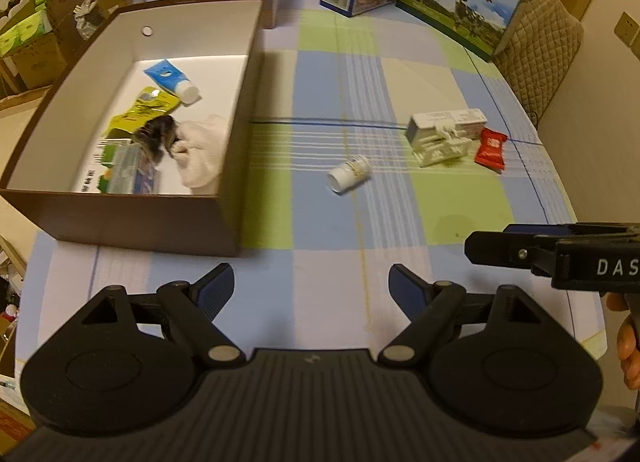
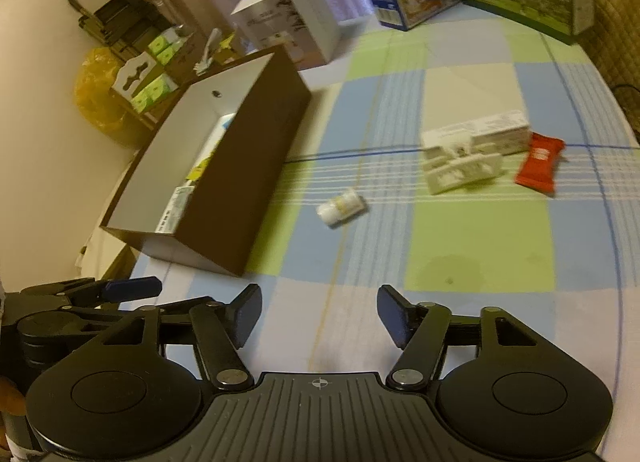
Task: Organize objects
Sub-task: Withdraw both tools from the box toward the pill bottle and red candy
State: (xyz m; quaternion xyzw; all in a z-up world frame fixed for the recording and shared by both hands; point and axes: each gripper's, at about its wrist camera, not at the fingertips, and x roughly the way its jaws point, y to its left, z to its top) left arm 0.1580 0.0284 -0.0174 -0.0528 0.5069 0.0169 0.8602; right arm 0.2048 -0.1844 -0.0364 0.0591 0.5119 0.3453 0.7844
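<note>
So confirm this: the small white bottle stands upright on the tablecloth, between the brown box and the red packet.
Wrong on one point: the small white bottle lies on its side, as the left wrist view shows. It is on the tablecloth, between the brown box and the red packet.

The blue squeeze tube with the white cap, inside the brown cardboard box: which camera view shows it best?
The left wrist view shows it best: the blue squeeze tube with the white cap lies fully visible on the white floor of the brown cardboard box. In the right wrist view the near wall of the box hides almost all of it; only a pale blue sliver may show.
</note>
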